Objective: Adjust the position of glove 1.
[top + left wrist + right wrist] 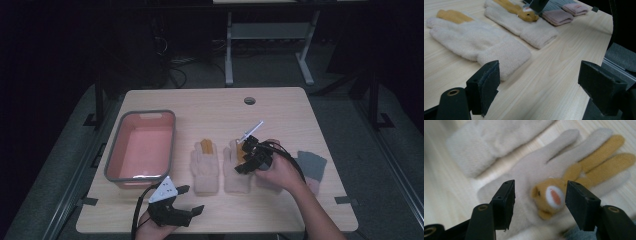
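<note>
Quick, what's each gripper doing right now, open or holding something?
Left gripper: open, holding nothing, above bare table.
Right gripper: open, jaws either side of the glove with the bear face, not gripping it.

Dim room, pale wooden table (280, 107).
At twelve o'clock, a white-legged desk frame (265, 42); floor apparently grey carpet (345, 107).
</note>
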Tool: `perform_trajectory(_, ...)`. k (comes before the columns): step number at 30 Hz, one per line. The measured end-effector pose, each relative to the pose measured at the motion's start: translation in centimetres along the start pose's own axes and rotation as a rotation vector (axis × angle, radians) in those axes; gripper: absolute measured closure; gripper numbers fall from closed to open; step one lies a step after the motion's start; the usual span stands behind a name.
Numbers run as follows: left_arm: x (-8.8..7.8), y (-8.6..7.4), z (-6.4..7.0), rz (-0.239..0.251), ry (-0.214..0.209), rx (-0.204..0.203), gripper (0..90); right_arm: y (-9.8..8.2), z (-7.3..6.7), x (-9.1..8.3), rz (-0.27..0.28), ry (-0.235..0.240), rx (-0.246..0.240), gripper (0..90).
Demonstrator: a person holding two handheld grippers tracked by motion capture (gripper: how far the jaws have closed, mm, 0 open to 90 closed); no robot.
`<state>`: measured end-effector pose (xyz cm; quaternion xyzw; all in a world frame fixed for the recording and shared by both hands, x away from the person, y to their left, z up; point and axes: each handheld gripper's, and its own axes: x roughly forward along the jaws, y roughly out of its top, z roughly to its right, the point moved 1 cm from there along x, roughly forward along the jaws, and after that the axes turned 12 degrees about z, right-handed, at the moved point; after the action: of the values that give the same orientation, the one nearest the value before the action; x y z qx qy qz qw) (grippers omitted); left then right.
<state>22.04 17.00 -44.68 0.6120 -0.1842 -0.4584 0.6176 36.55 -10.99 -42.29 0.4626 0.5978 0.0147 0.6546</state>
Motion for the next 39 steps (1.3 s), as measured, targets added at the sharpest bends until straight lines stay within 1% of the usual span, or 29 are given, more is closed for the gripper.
perform_trajectory(2,0.0,0.0,0.0,0.004,0.002,-0.004,17.9,0.0,0.1,0.2,-0.004,-0.008,-0.006,41.0)
perform_trajectory(3,-0.1,0.0,0.0,0.004,0.003,-0.004,17.9,0.0,0.2,0.7,-0.022,-0.024,-0.014,41.7)
perform_trajectory(5,-0.1,0.0,0.0,0.003,0.003,-0.005,17.9,0.0,0.3,1.0,-0.030,-0.024,-0.011,42.2)
perform_trajectory(6,-0.1,0.0,0.0,0.004,0.003,-0.005,17.9,-0.1,0.4,1.6,-0.058,-0.041,-0.022,43.3)
perform_trajectory(7,-0.1,0.0,0.0,0.005,0.003,-0.004,17.9,-0.1,0.4,1.6,-0.058,-0.041,-0.022,43.3)
perform_trajectory(8,-0.1,0.0,0.0,0.005,0.003,-0.002,17.8,-0.1,0.4,2.2,-0.083,-0.055,-0.027,44.3)
perform_trajectory(10,-0.1,0.1,0.0,0.004,0.002,0.001,17.9,-0.2,0.4,2.7,-0.099,-0.066,-0.039,44.8)
perform_trajectory(12,-0.1,0.1,0.0,0.006,0.003,0.001,17.9,-0.2,0.5,2.8,-0.100,-0.068,-0.044,45.0)
perform_trajectory(13,-0.2,0.1,0.0,0.007,0.003,-0.002,17.9,-0.2,0.5,2.8,-0.098,-0.072,-0.041,46.1)
perform_trajectory(14,-0.2,0.1,0.0,0.006,0.003,-0.002,17.9,-0.2,0.6,2.9,-0.099,-0.080,-0.035,49.1)
perform_trajectory(16,-0.2,0.1,-0.1,0.010,0.004,-0.004,17.9,-0.2,0.8,2.9,-0.103,-0.085,-0.028,50.6)
perform_trajectory(21,-0.3,0.1,-0.1,0.009,0.006,-0.002,17.9,-0.3,0.6,2.9,-0.100,-0.096,-0.033,52.6)
perform_trajectory(22,-0.3,0.1,-0.1,0.009,0.008,0.000,17.9,-0.3,0.5,2.9,-0.101,-0.105,-0.030,54.2)
perform_trajectory(26,-0.2,0.1,-0.1,0.009,0.007,-0.004,17.9,-0.3,0.3,2.8,-0.104,-0.108,-0.019,56.1)
perform_trajectory(29,-0.2,0.1,-0.2,0.007,0.009,-0.001,17.9,-0.2,0.3,2.6,-0.106,-0.107,-0.019,57.2)
perform_trajectory(33,-0.2,0.1,-0.2,0.005,0.011,-0.004,17.9,-0.2,0.2,2.3,-0.103,-0.097,-0.010,58.5)
perform_trajectory(37,-0.2,0.1,-0.3,0.011,0.013,-0.008,17.9,0.0,0.1,1.7,-0.091,-0.091,-0.003,59.1)
perform_trajectory(39,-0.2,0.1,-0.3,0.010,0.014,-0.008,17.9,0.3,-0.1,1.3,-0.083,-0.095,-0.011,59.4)
